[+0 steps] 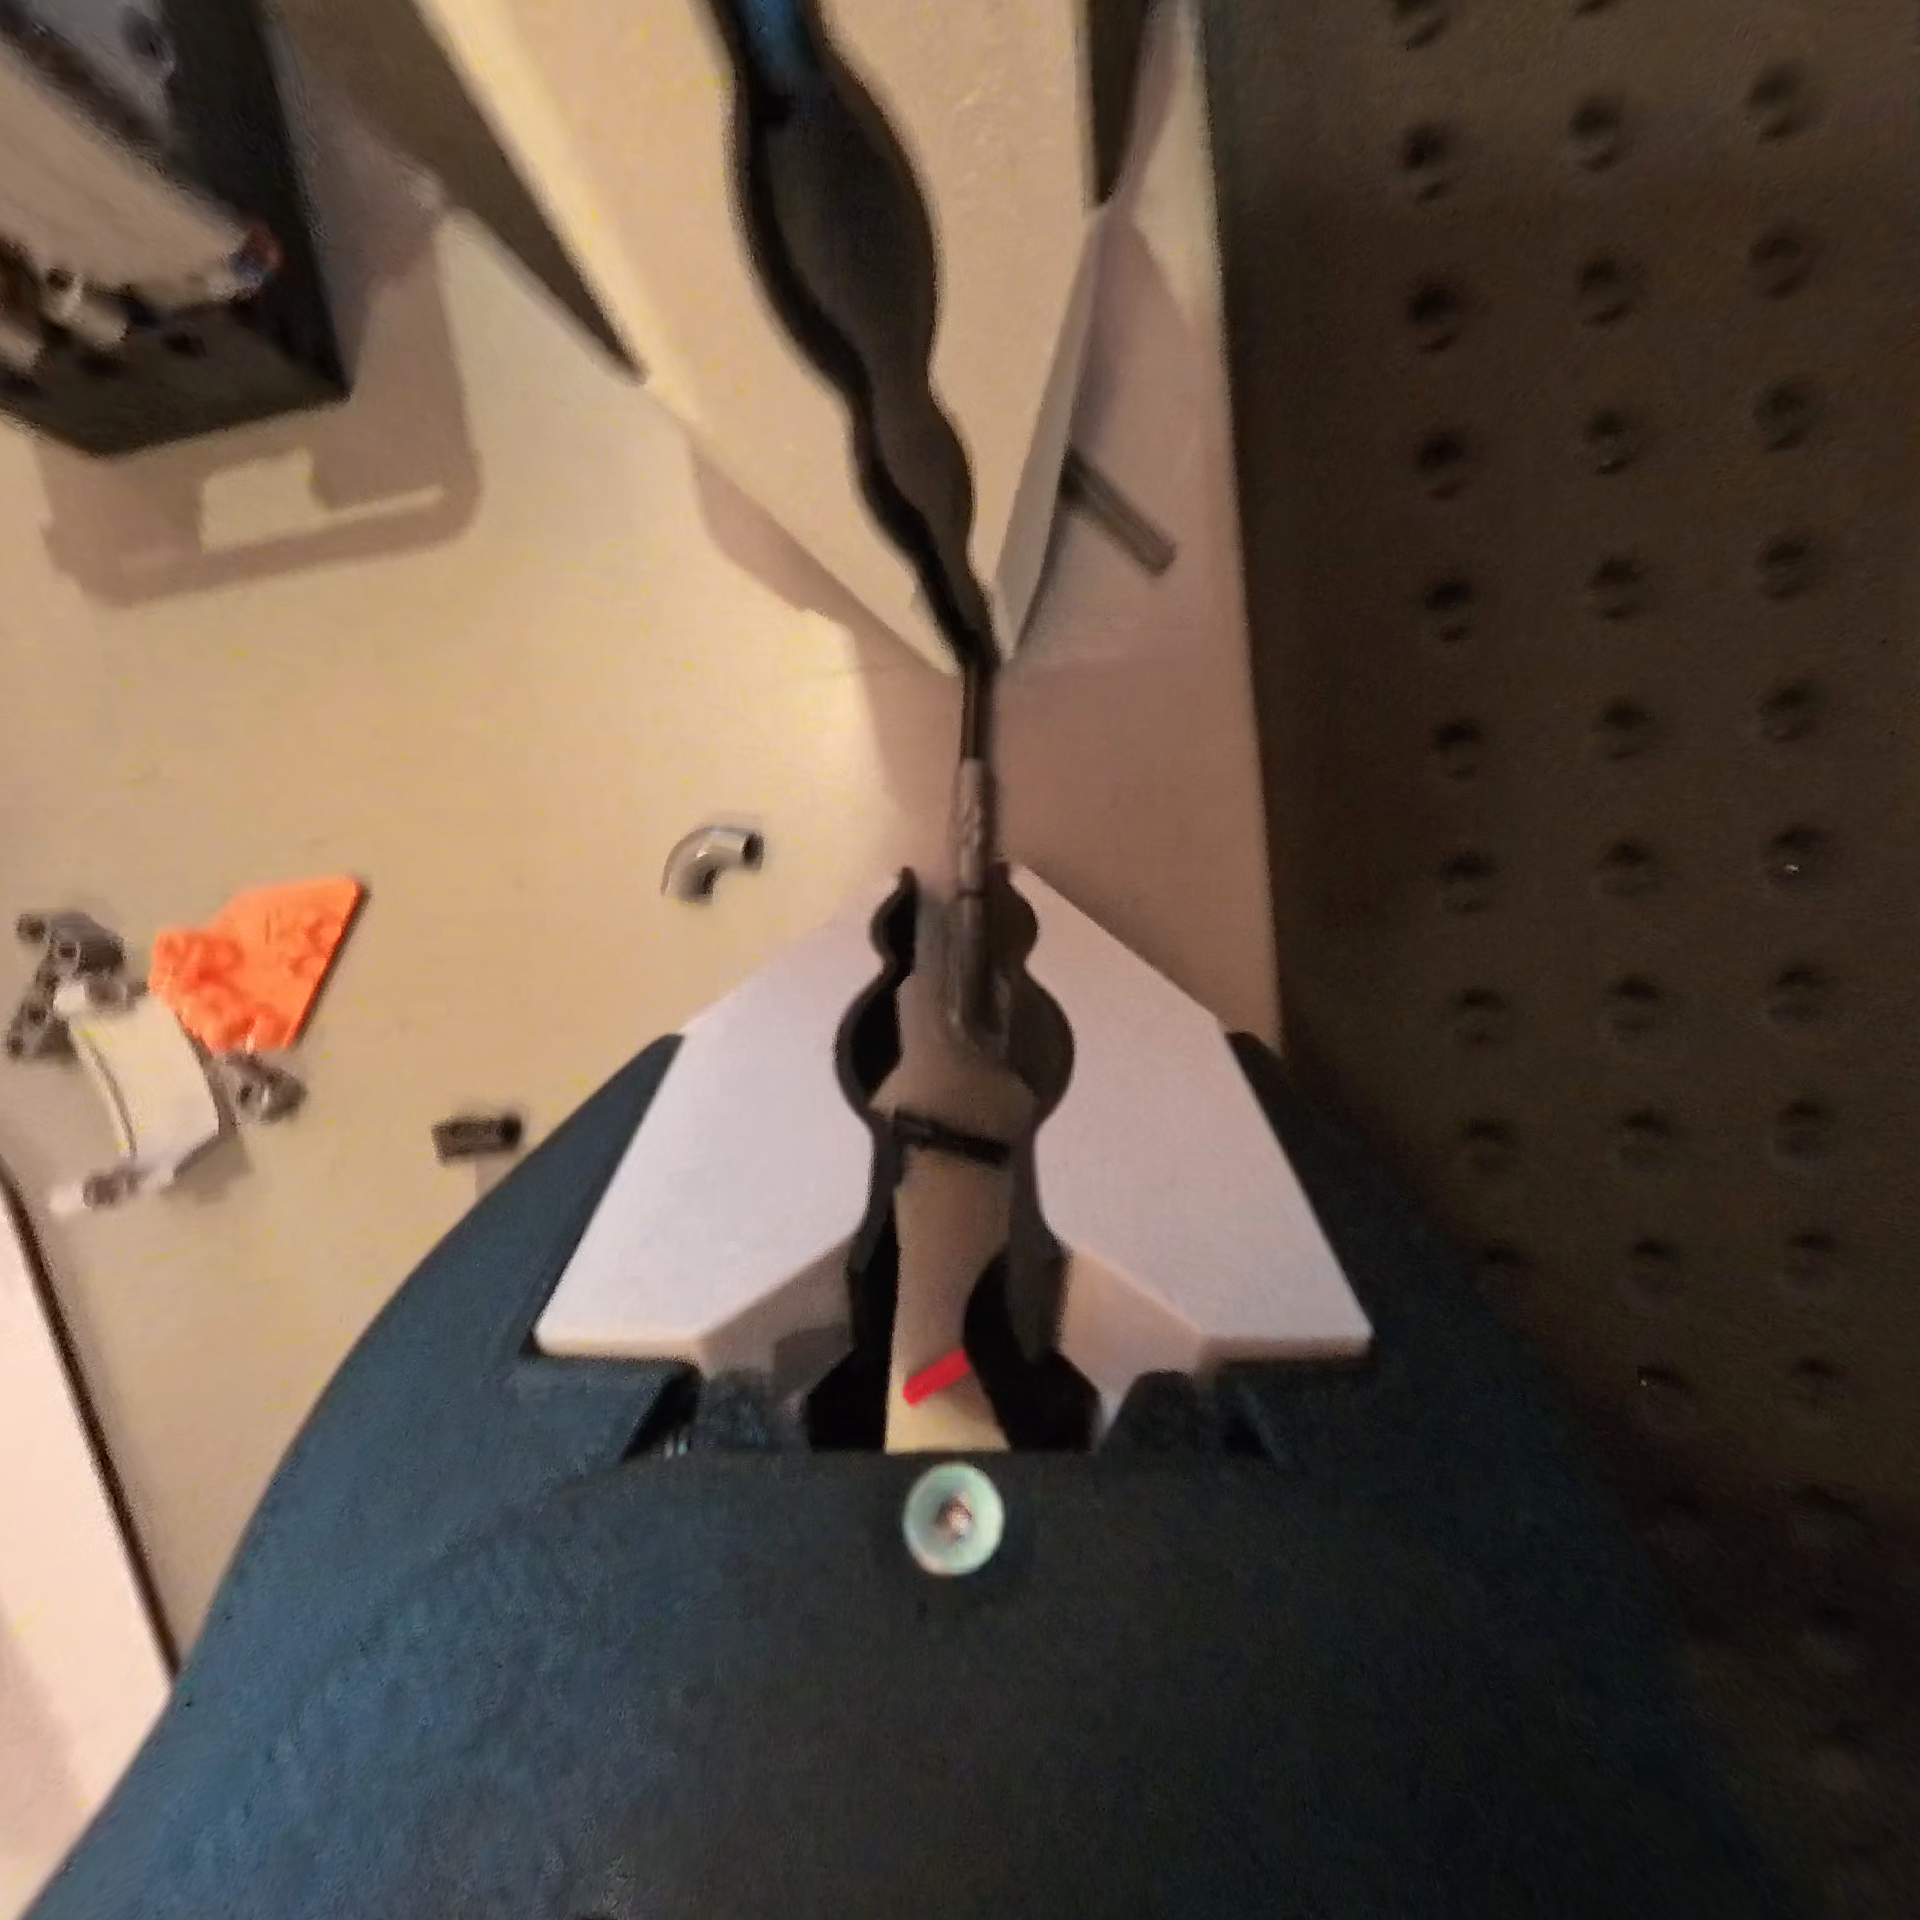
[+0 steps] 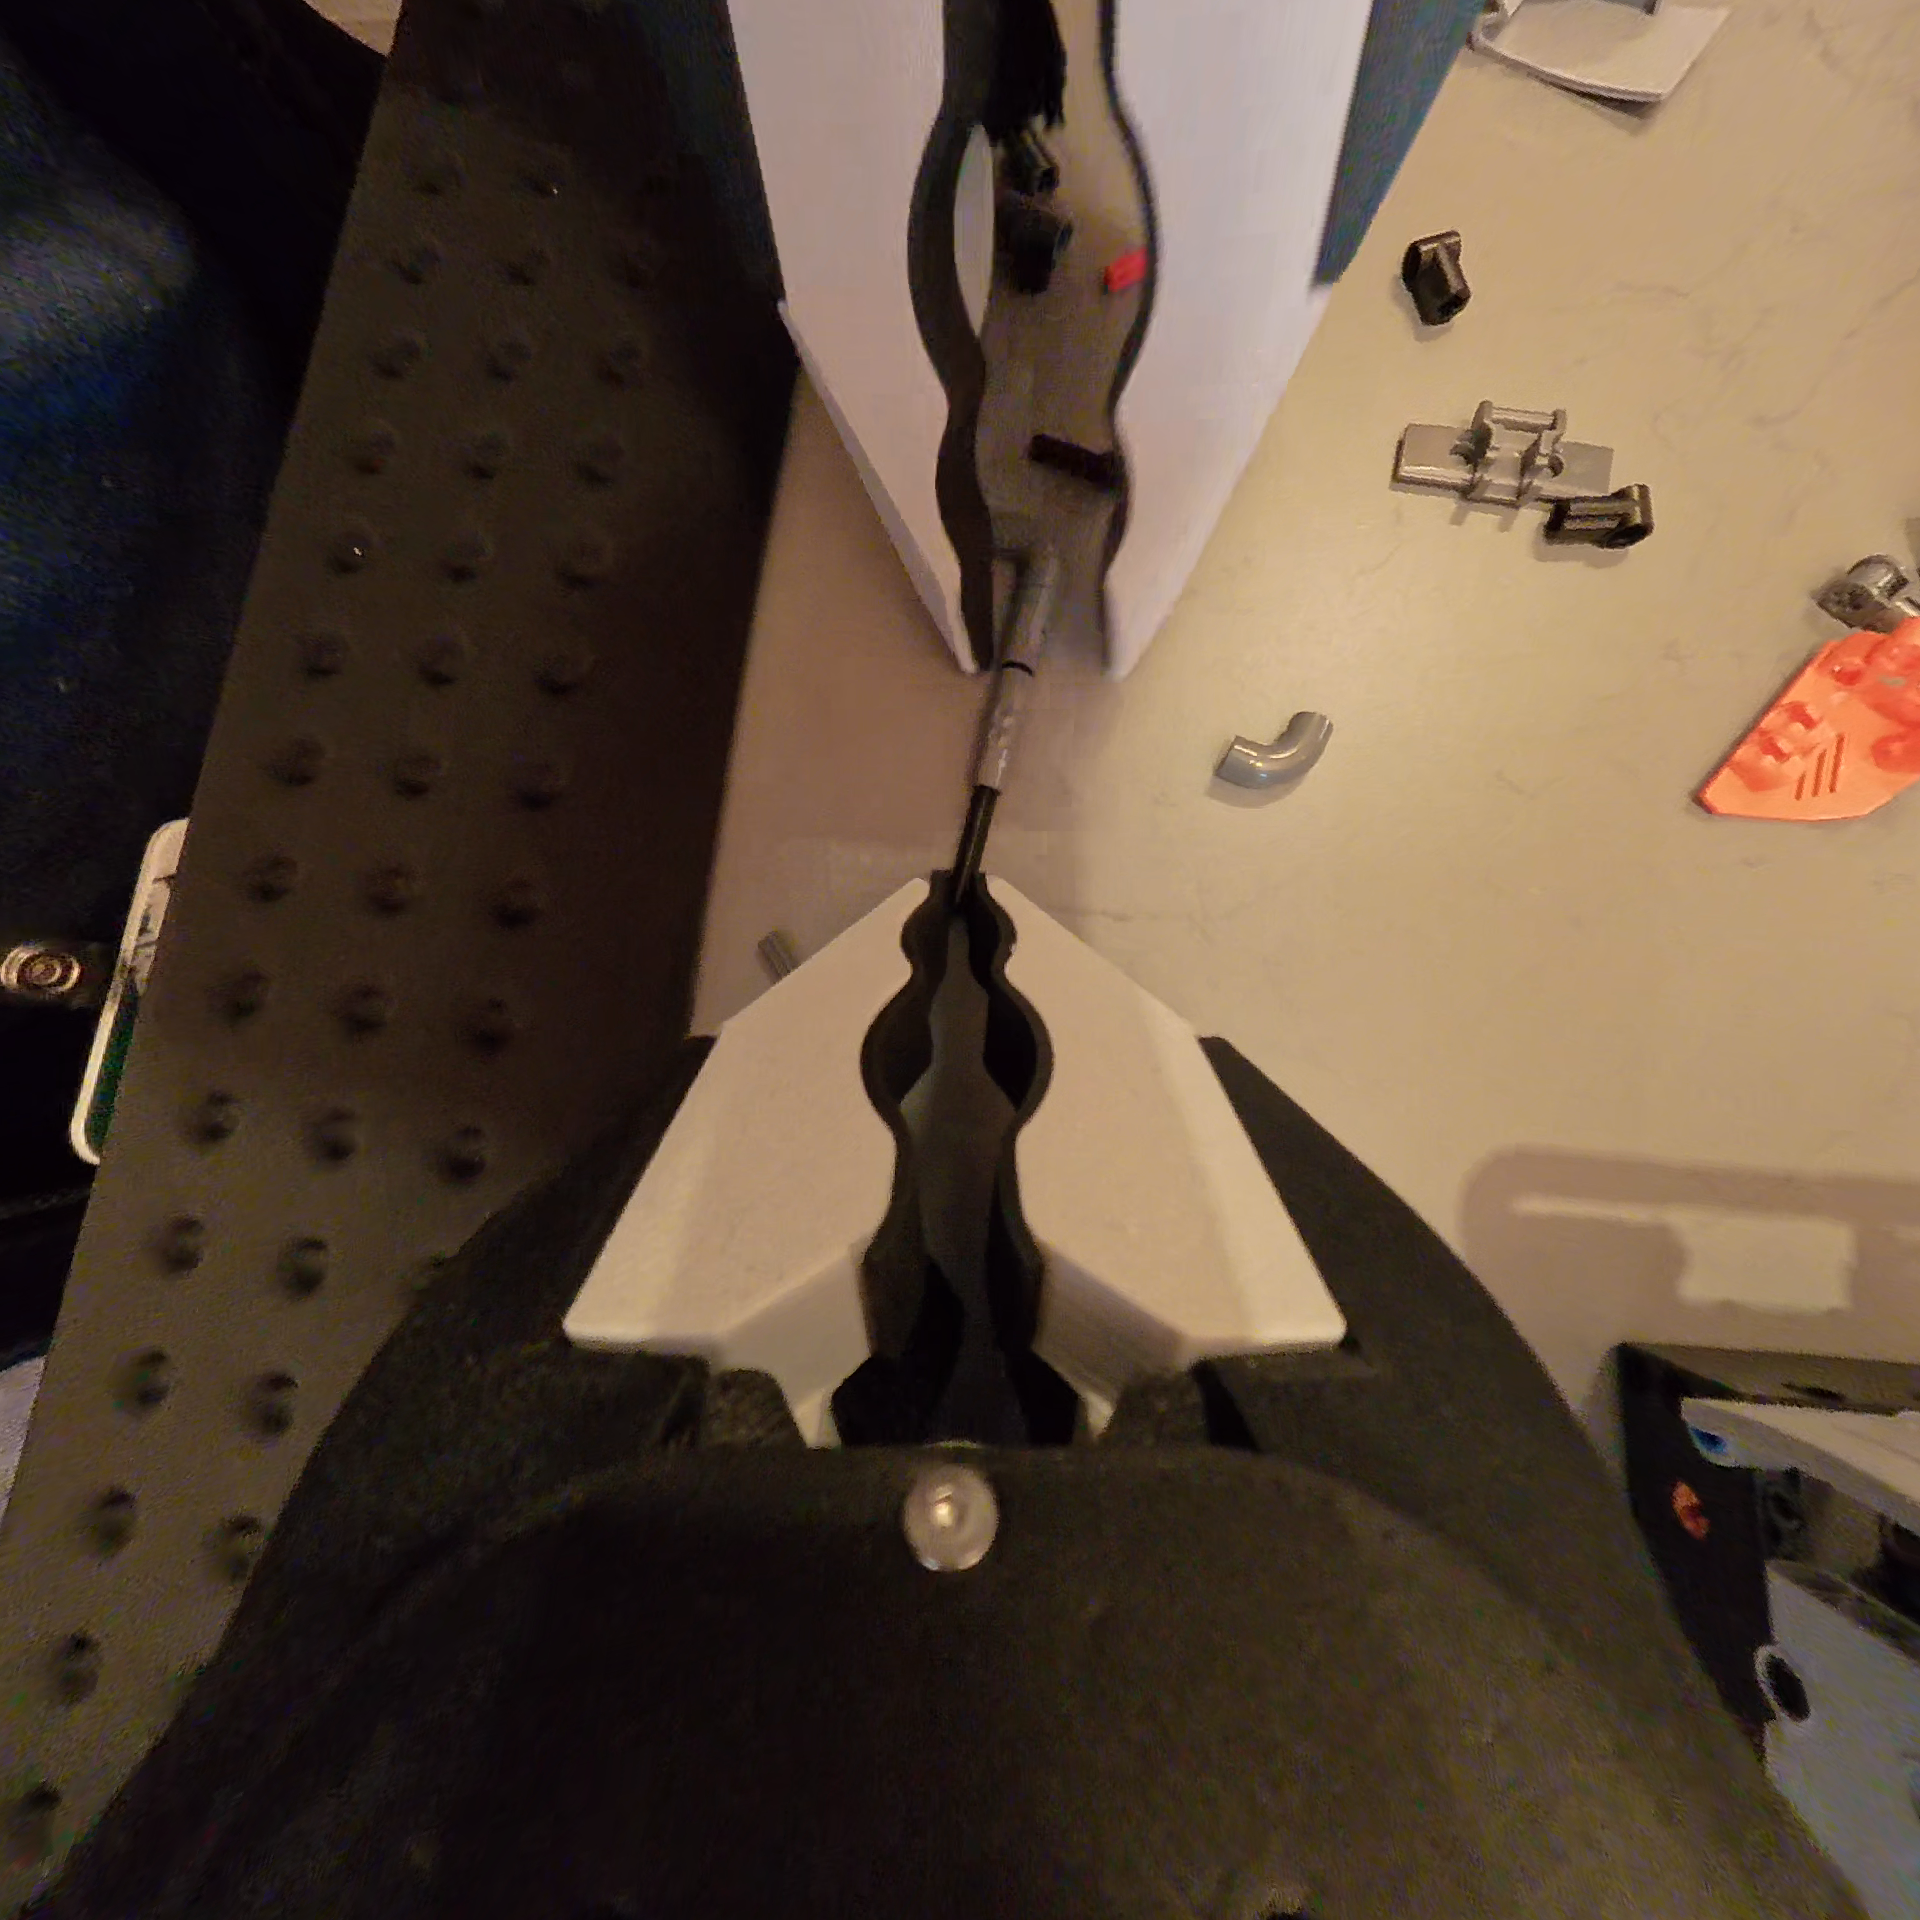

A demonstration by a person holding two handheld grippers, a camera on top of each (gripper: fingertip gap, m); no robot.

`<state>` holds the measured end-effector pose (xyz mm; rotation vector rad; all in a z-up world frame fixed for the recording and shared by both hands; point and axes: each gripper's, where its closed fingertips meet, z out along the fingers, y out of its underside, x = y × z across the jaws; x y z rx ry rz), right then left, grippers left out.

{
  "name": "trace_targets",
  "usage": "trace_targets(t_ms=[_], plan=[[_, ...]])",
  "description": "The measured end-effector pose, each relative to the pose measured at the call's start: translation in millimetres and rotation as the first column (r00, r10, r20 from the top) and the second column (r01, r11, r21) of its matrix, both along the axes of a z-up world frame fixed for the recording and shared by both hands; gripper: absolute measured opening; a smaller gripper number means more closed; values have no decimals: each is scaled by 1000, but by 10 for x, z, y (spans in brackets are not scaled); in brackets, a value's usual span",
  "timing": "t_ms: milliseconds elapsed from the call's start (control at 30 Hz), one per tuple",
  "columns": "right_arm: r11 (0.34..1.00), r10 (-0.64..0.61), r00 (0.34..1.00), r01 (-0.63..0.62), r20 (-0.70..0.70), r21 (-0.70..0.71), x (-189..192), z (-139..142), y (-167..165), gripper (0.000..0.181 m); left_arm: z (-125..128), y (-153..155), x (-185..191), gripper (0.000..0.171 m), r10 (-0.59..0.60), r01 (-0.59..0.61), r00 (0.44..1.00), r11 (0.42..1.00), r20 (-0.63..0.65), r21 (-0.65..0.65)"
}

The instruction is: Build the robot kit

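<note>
A thin rod spans between my two grippers: a black axle that runs into a grey ribbed sleeve. My left gripper is shut on the grey sleeve end. My right gripper faces it from above in the left wrist view and pinches the black axle. In the right wrist view, my right gripper is shut on the black axle. The grey sleeve runs on into the left gripper opposite. The rod is held above a beige table.
A black studded baseplate stands close beside the grippers. Loose on the table are an orange plate, a grey elbow, grey parts and small black connectors. A black box sits at the corner. About 4 cm separates my left fingertips from the grey elbow. Look for it in the right wrist view too.
</note>
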<state>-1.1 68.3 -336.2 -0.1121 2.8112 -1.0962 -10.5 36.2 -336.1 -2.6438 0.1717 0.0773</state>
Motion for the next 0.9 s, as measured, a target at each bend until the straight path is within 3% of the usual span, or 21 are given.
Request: trace_targets(t_ms=[33, 167, 300, 400, 900], plan=[[1000, -5, 1000, 5, 0, -2, 1, 0, -1, 1, 16, -63, -41, 21, 42, -42, 999, 999, -15, -4], [1000, -9, 1000, 9, 3, -6, 2, -1, 3, 1, 105, -267, -43, 22, 203, -206, 975, 978, 85, 23], [1000, -23, 999, 24, 24, -11, 2, 1, 2, 2, 39, -273, 48, 7, 260, -264, 952, 965, 163, 2], [999, -33, 999, 33, 26, -16, 3, 2, 0, 1, 21, -264, 45, 6, 297, -305, 938, 952, 177, 18], [999, -39, 999, 39, 19, -32, 2, -4, -21, 0, -15, -92, 82, 4, 282, -295, 949, 952, 143, 85]])
